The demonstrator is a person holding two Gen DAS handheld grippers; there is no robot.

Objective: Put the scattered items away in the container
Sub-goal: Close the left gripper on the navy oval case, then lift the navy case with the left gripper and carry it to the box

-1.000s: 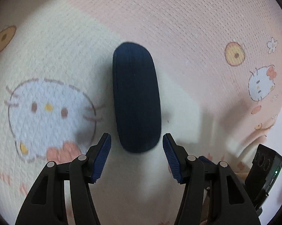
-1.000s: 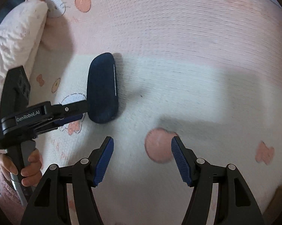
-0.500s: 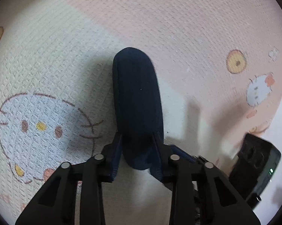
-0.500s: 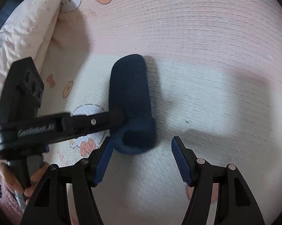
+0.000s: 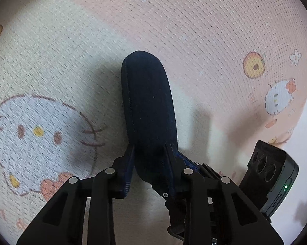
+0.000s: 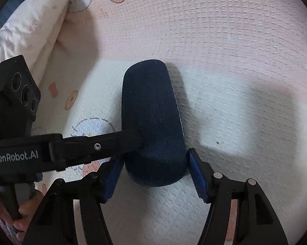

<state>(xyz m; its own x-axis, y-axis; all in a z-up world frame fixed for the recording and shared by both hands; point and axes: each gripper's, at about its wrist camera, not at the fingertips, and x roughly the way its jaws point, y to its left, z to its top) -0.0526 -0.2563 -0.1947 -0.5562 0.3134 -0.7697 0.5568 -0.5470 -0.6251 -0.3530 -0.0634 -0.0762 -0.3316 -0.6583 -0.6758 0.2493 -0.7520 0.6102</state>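
Note:
A dark navy oblong case (image 5: 149,106) lies on a pink and cream cartoon-print bedspread (image 5: 194,20). My left gripper (image 5: 149,163) is shut on its near end, blue pads pressed against both sides. In the right wrist view the same case (image 6: 153,118) sits between the pads of my right gripper (image 6: 155,175), which is open, its jaws just outside the case's near end. The left gripper's finger (image 6: 104,143) reaches in from the left and meets the case's side.
A white quilted pillow or folded blanket (image 6: 29,26) lies at the upper left of the right wrist view. The right gripper's camera body (image 5: 273,175) shows at the lower right of the left wrist view. The person's hand (image 6: 21,210) holds the left handle.
My left gripper closed on the case's near end. My right gripper moved left and forward, so the case now sits between its open jaws.

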